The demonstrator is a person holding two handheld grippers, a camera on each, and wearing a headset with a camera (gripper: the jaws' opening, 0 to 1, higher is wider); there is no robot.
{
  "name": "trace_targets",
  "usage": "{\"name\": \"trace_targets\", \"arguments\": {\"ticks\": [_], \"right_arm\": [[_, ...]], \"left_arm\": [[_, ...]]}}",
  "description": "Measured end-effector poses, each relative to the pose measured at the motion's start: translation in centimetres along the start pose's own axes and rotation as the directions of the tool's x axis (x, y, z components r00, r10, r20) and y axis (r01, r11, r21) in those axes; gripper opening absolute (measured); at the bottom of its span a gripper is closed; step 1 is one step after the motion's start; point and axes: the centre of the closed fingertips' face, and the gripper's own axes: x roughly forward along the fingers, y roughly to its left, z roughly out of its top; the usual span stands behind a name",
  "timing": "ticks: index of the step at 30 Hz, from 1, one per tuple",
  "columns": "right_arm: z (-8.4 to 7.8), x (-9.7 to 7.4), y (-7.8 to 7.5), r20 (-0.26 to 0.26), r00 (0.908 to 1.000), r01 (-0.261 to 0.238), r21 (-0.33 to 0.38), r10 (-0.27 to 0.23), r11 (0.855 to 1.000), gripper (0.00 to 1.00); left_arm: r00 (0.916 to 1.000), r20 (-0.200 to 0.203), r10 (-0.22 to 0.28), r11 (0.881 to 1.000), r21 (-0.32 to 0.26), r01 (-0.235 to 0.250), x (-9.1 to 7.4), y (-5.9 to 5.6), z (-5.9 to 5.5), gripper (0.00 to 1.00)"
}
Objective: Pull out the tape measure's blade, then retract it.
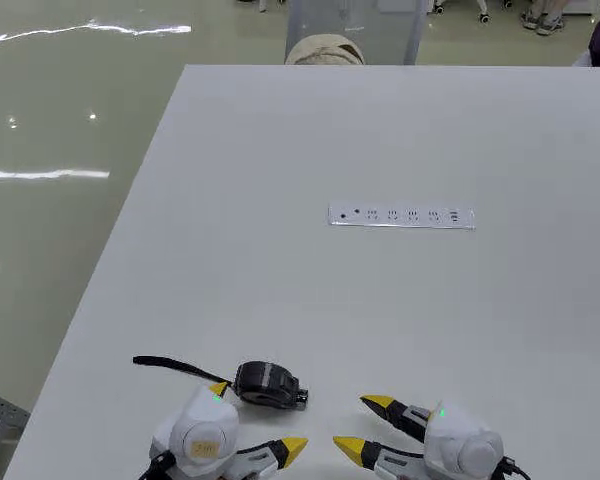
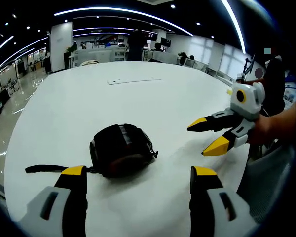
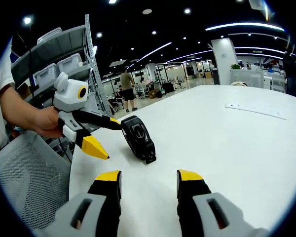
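A black tape measure lies on the white table near the front edge, its blade drawn in and its black wrist strap trailing left. My left gripper stands open right behind it, one yellow tip beside the case. In the left gripper view the tape measure sits just ahead of the left gripper, between its spread jaws. My right gripper is open to the right of the case, a short gap away. In the right gripper view the tape measure lies beyond the right gripper.
A flat white power strip is set into the table's middle. The table's left edge drops to a glossy floor. A beige chair back stands past the far edge. A metal shelf rack rises behind the person.
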Motion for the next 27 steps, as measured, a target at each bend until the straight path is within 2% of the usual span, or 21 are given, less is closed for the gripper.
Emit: {"name": "trace_targets", "arguments": {"ticks": [8, 19, 21, 27], "right_arm": [[0.7, -1.6, 0.4, 0.001, 0.9996, 0.027, -0.010, -0.027, 1.000, 0.47], [1.2, -3.9, 1.1, 0.018, 0.9979, 0.062, -0.005, -0.062, 0.998, 0.50], [1.1, -4.4, 1.0, 0.012, 0.9973, 0.072, -0.017, -0.072, 0.997, 0.50], [0.8, -6.0, 1.1, 0.009, 0.9955, 0.095, -0.025, -0.095, 0.995, 0.52]], "left_arm": [[0.9999, 0.005, -0.013, 0.999, 0.032, 0.013, -1.7, 0.2, 0.0, 0.86], [0.9993, -0.003, -0.038, 0.997, 0.065, 0.039, -4.1, 0.5, -0.9, 0.86], [0.9983, -0.013, -0.058, 0.997, 0.059, 0.058, -4.5, 0.3, -1.3, 0.86], [0.9982, -0.035, -0.049, 0.998, 0.047, 0.051, -5.7, 1.1, -2.9, 0.86]]}}
